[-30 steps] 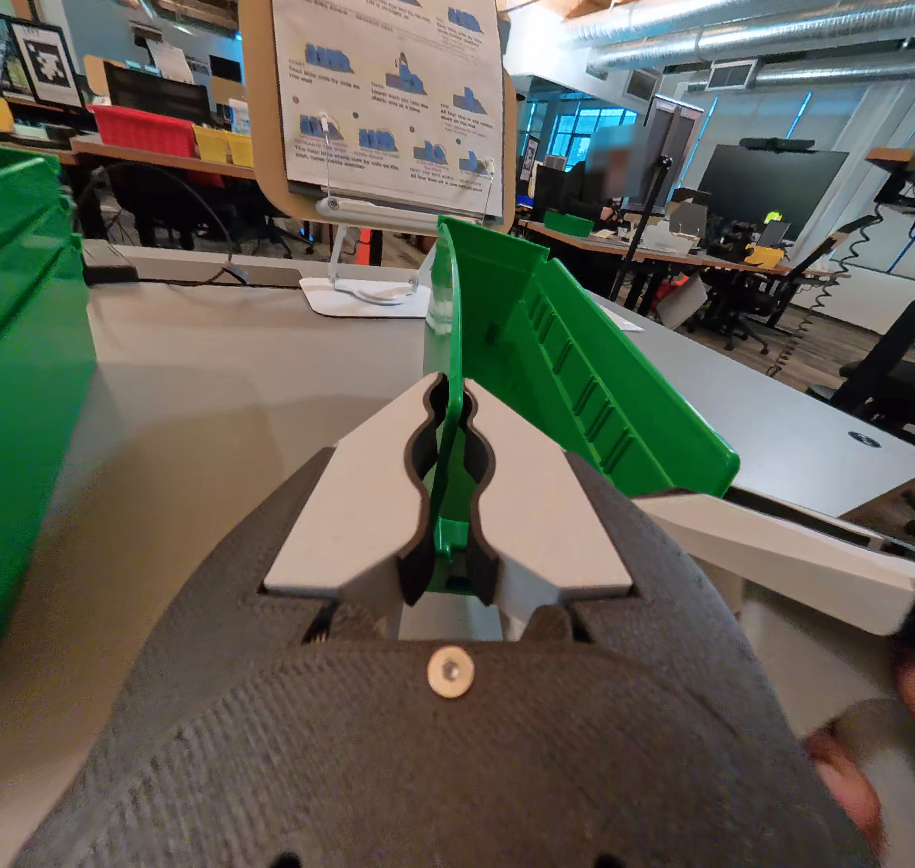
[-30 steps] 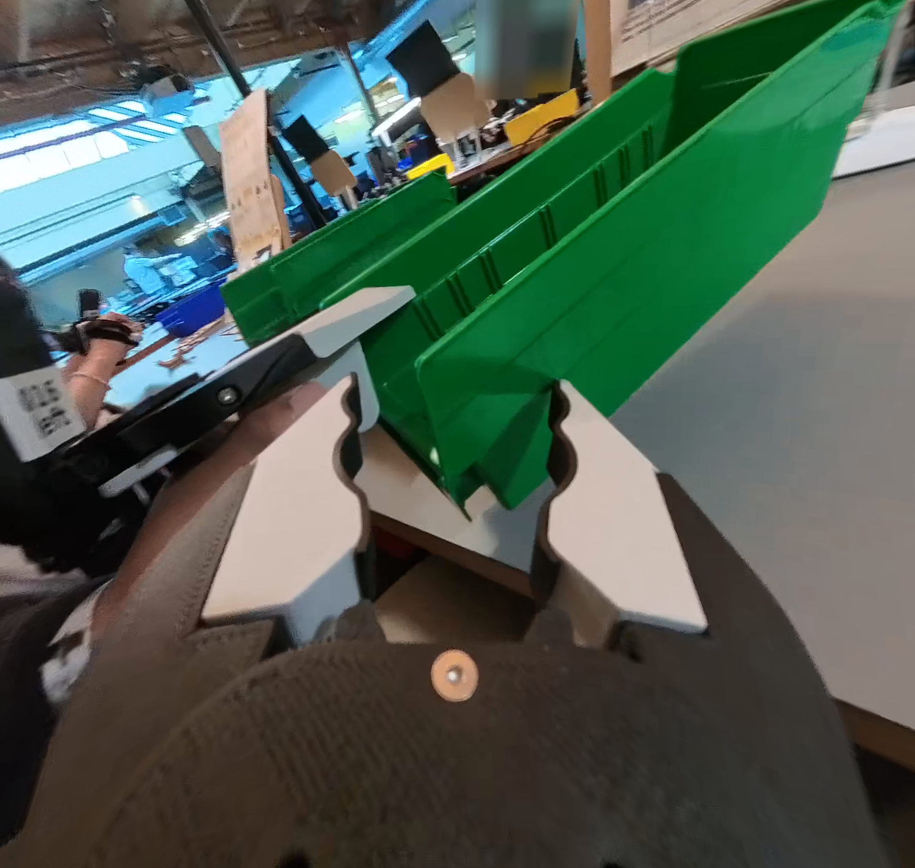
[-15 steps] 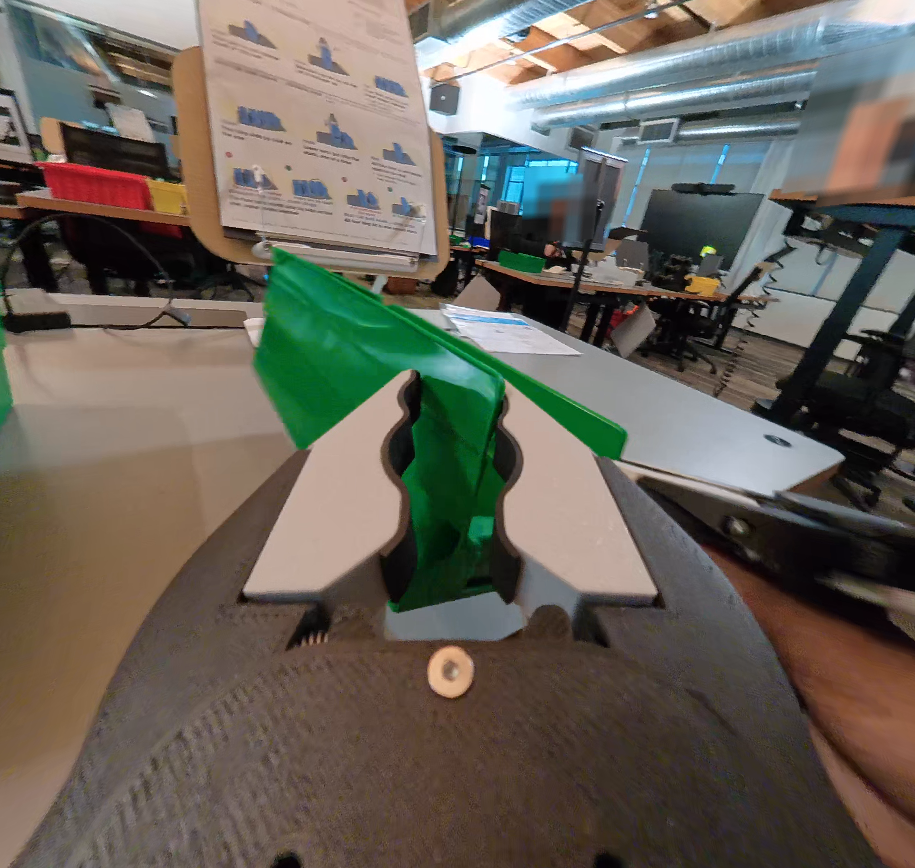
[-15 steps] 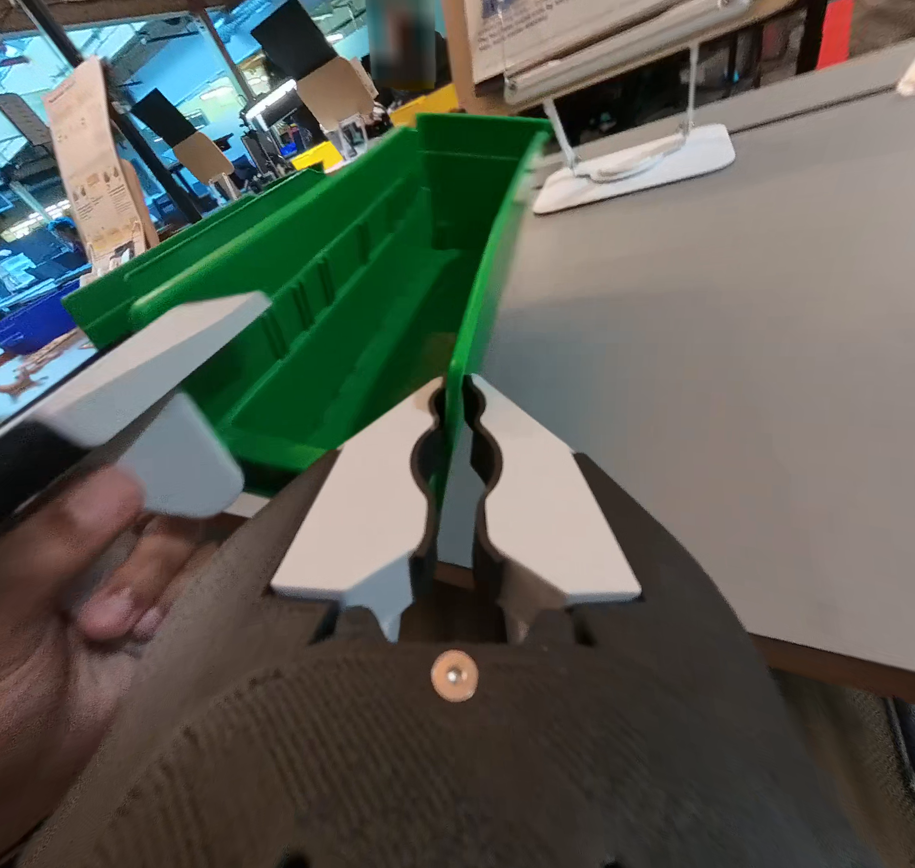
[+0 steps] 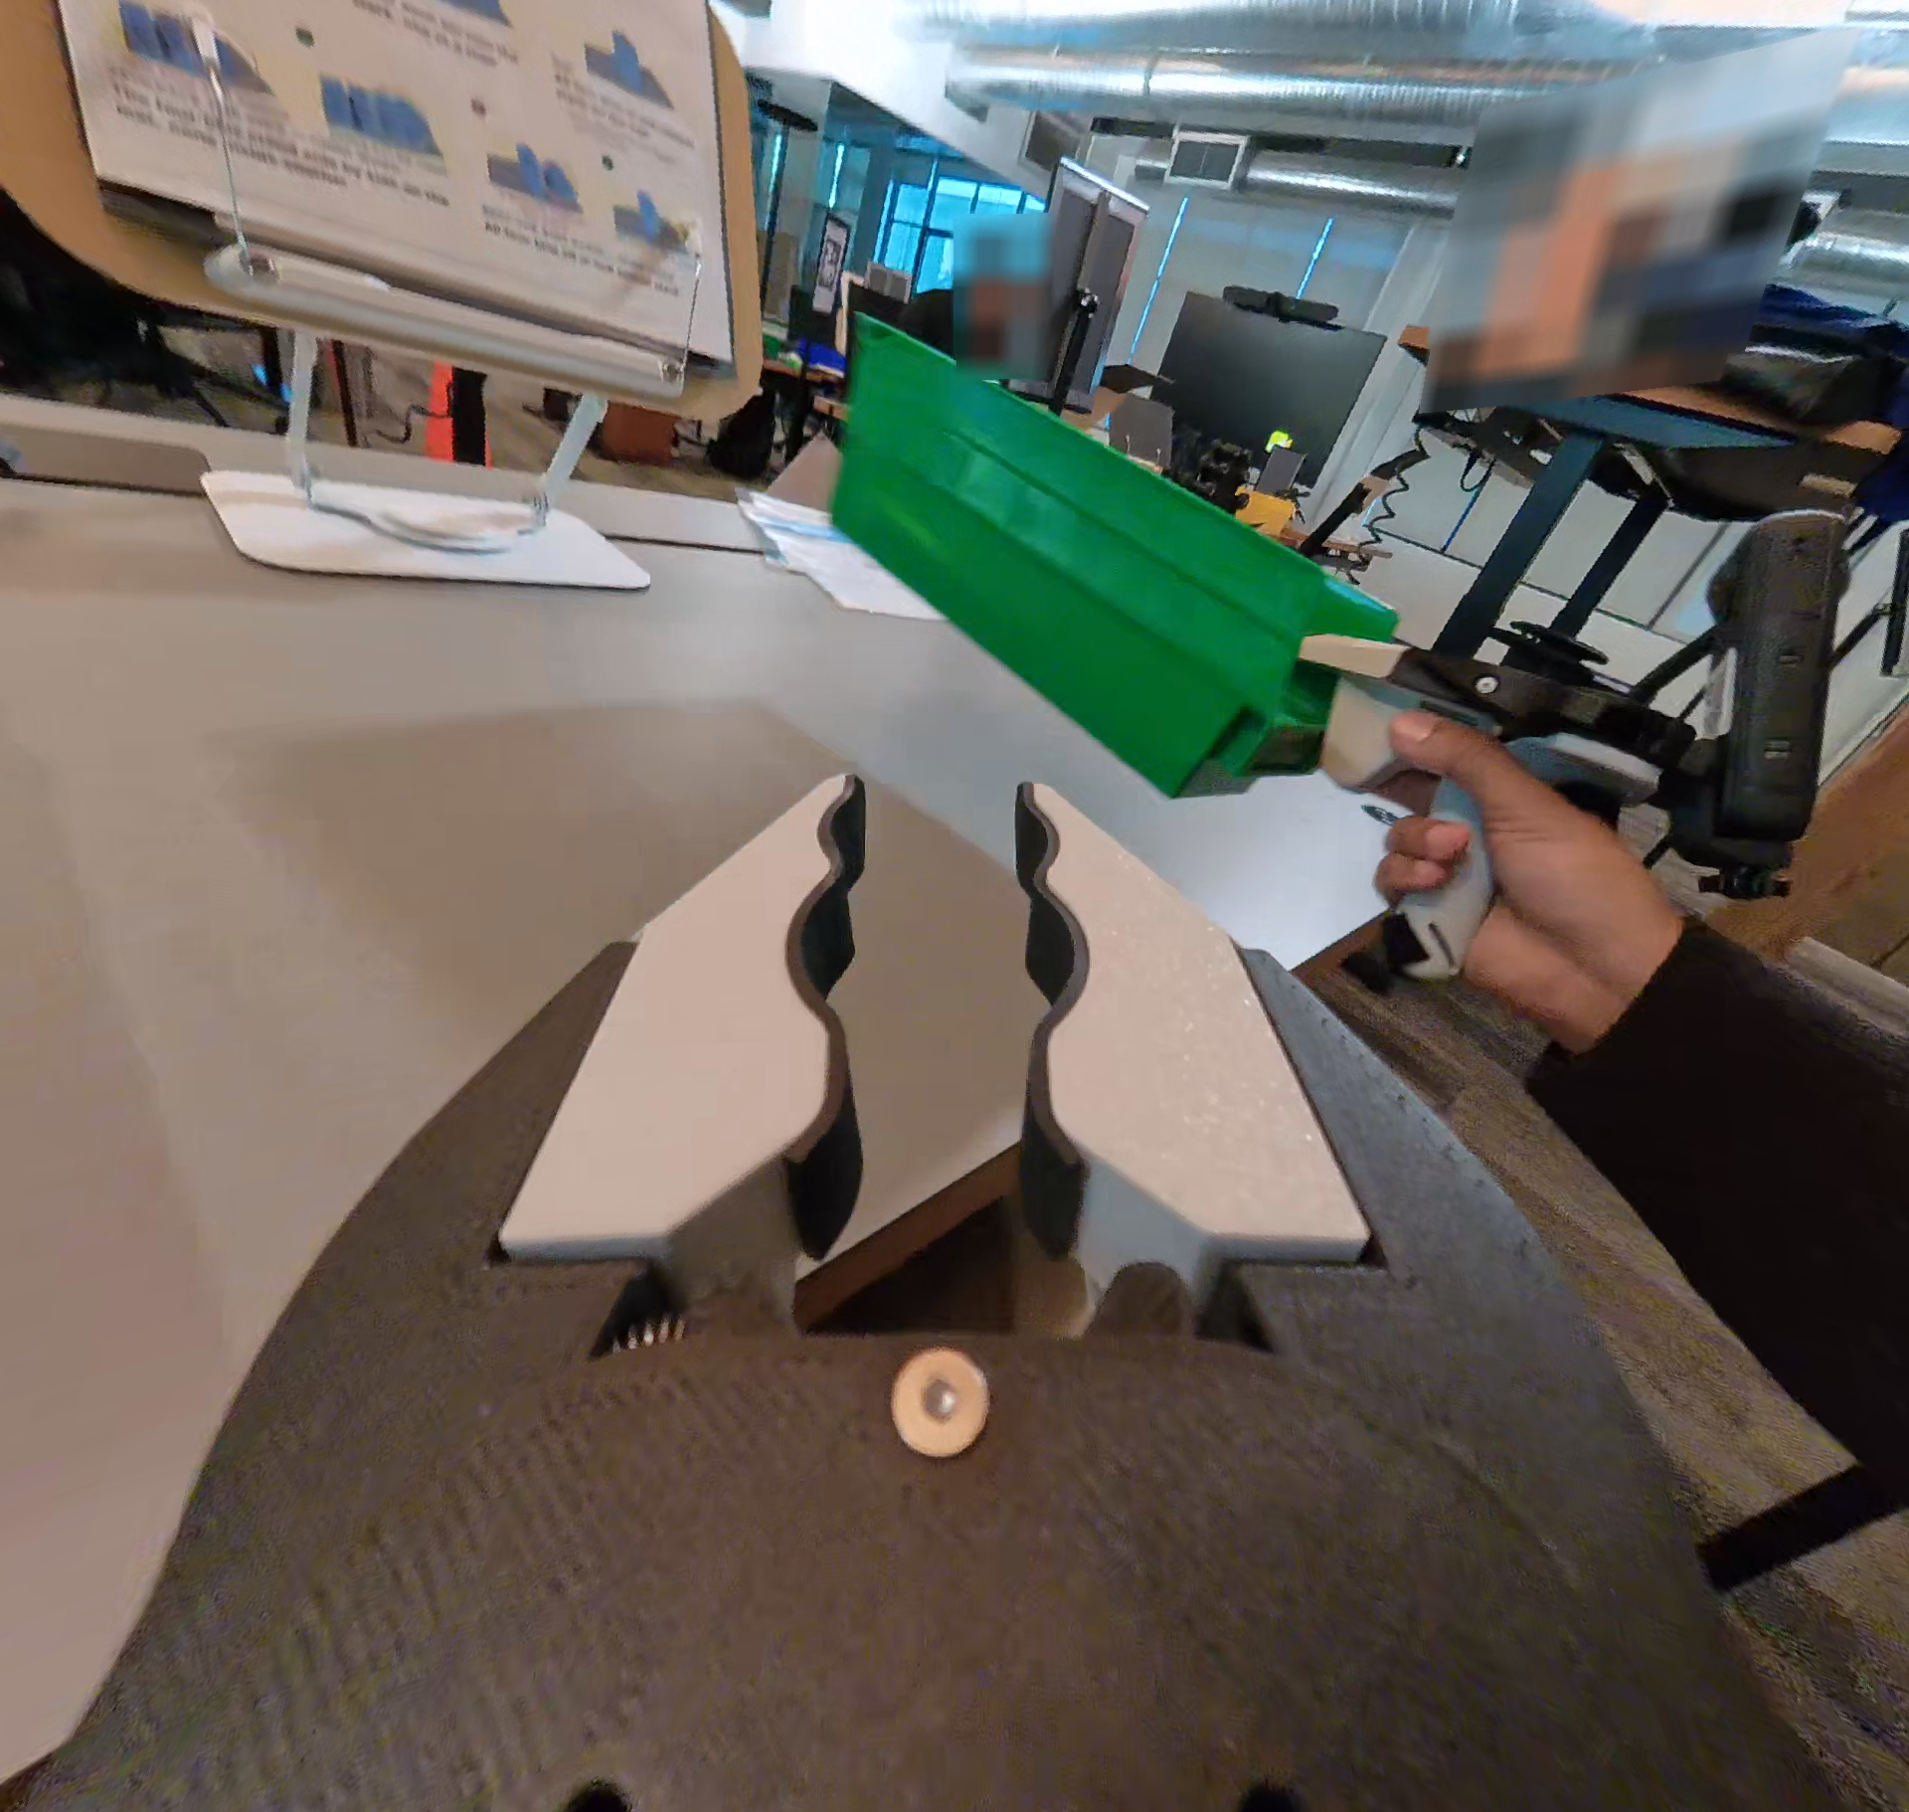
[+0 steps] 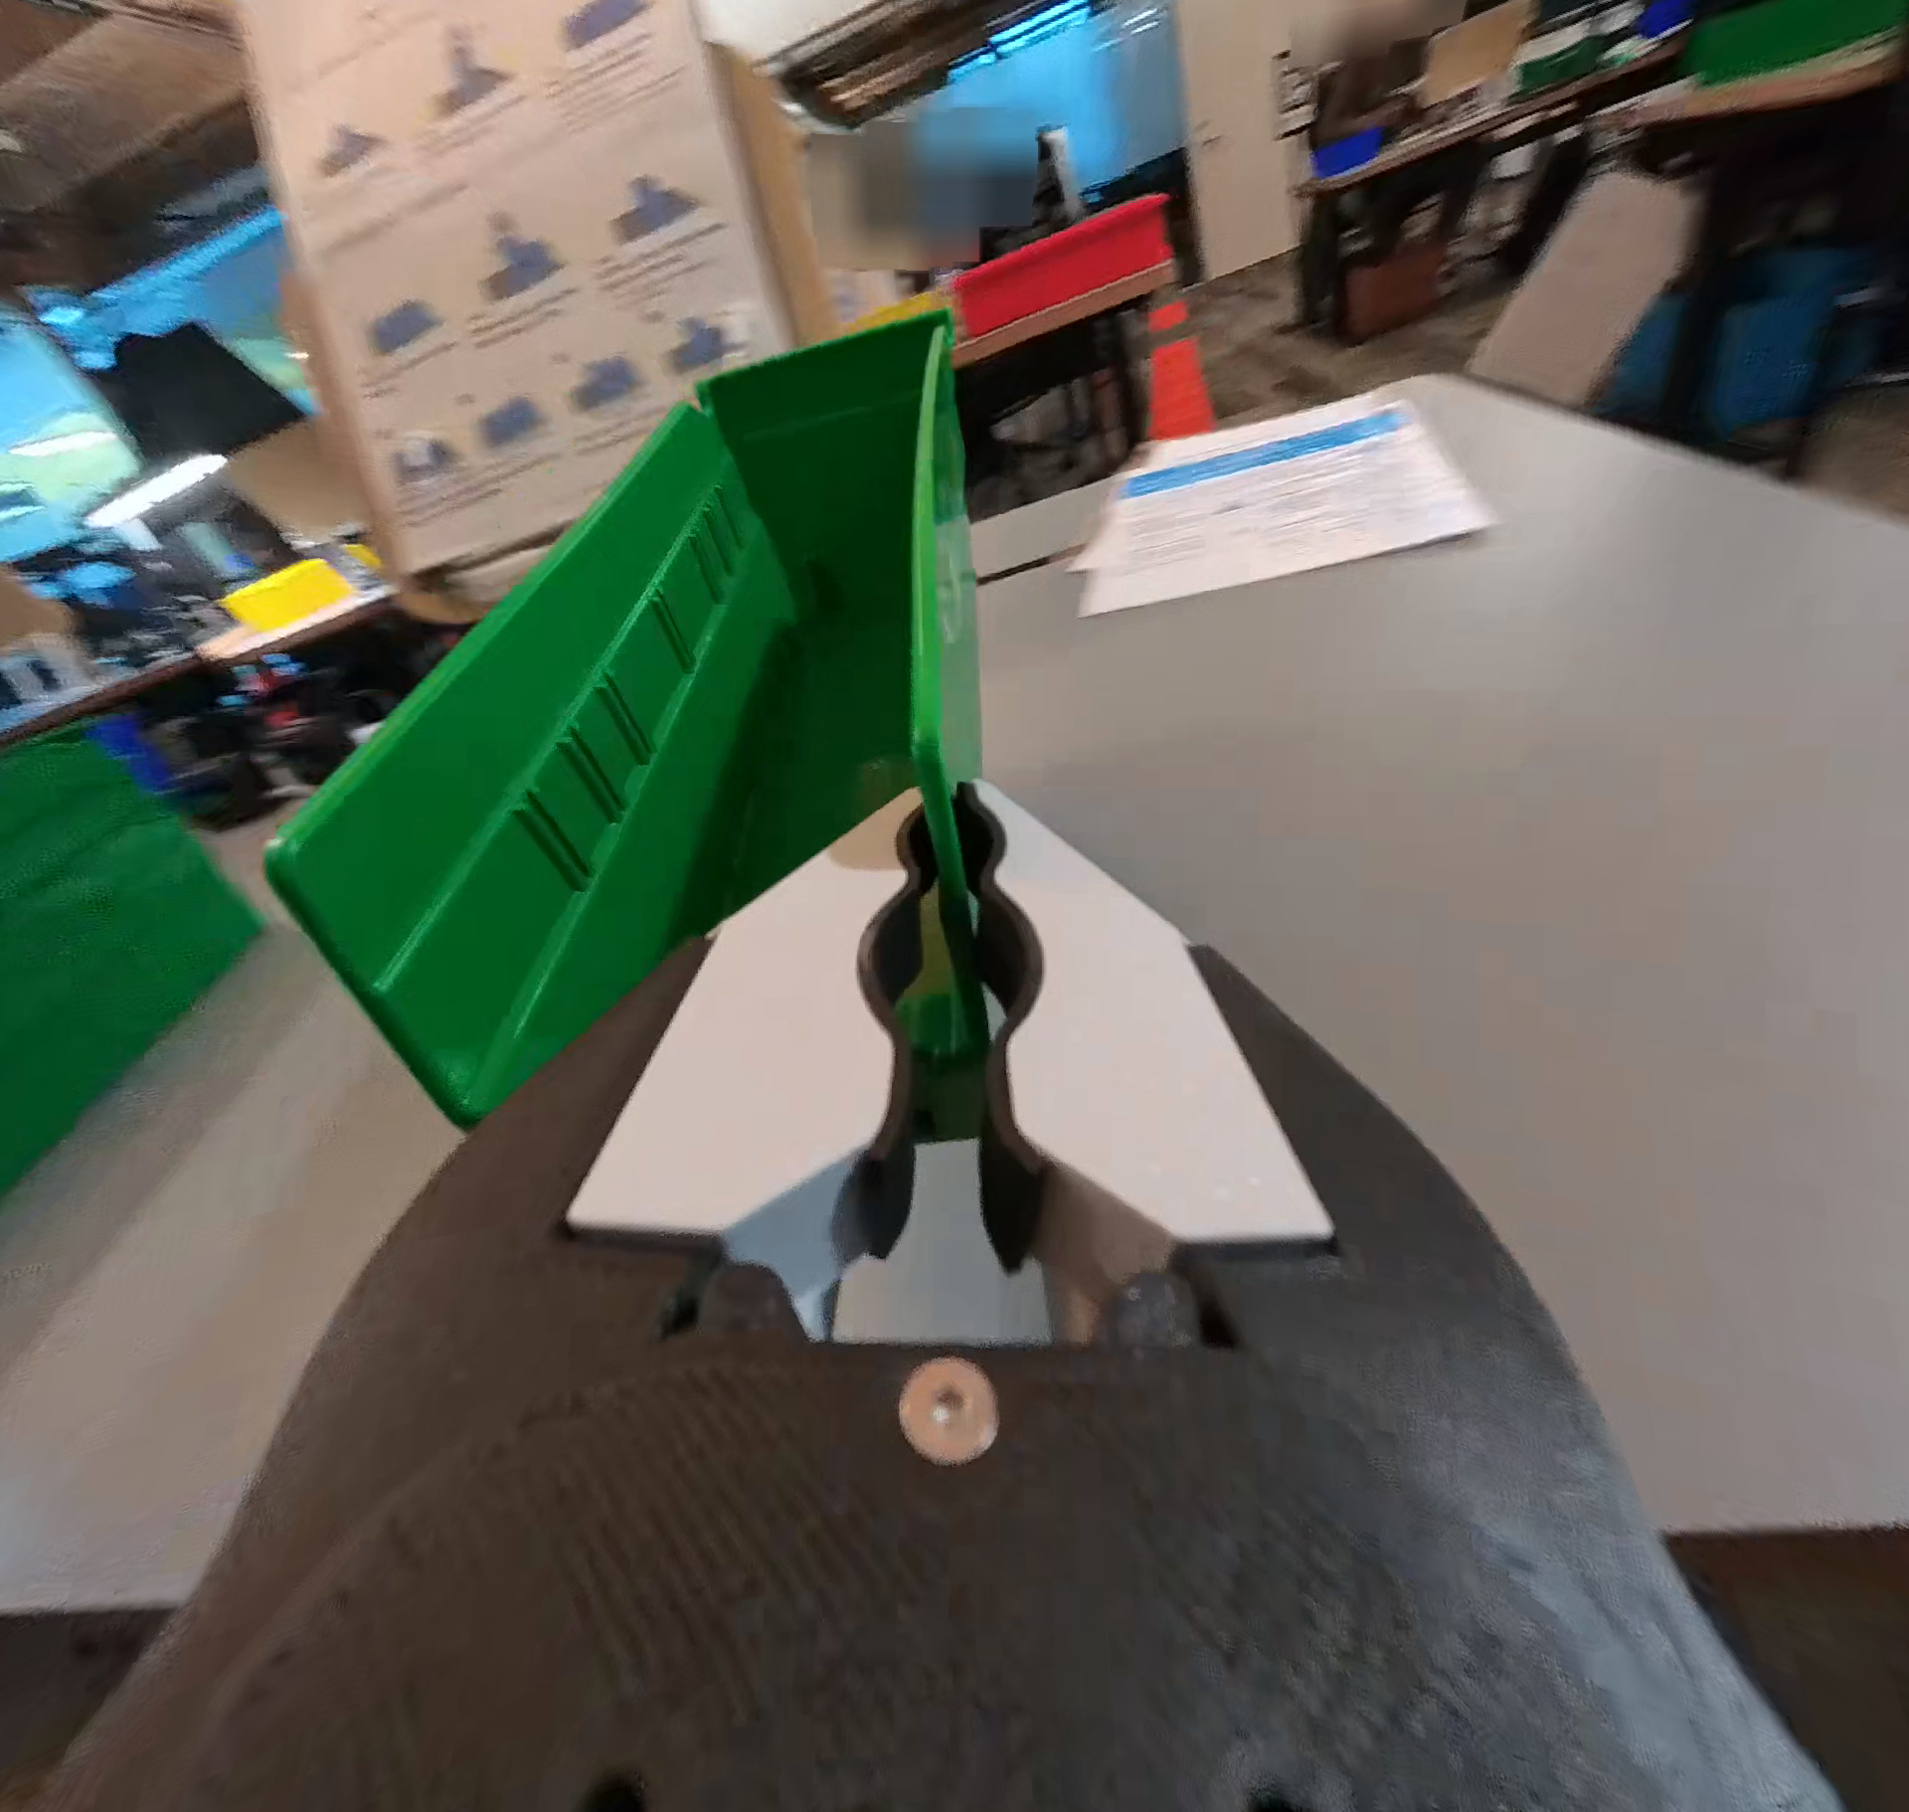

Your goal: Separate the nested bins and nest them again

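Note:
My right gripper (image 6: 948,812) is shut on the right side wall of a long green bin (image 6: 579,729) and holds it in the air above the grey table, open side turned to the left. The same bin (image 5: 1074,585) shows in the left wrist view, to the right and ahead of my left gripper, with the right gripper (image 5: 1333,672) clamped on its near end. My left gripper (image 5: 935,801) is open and empty over the table. Another green bin (image 6: 72,946) stands at the left edge of the right wrist view.
A grey table (image 5: 310,832) spreads ahead. An instruction board on a white stand (image 5: 413,523) stands at the back. Printed sheets (image 6: 1291,502) lie at the far right of the table. The table's front edge (image 5: 1333,946) is near the person's hand (image 5: 1498,894).
My left gripper has let go of the green bin and opened. My right gripper closed on the bin's wall and has carried it up and to the right, away from the other bin.

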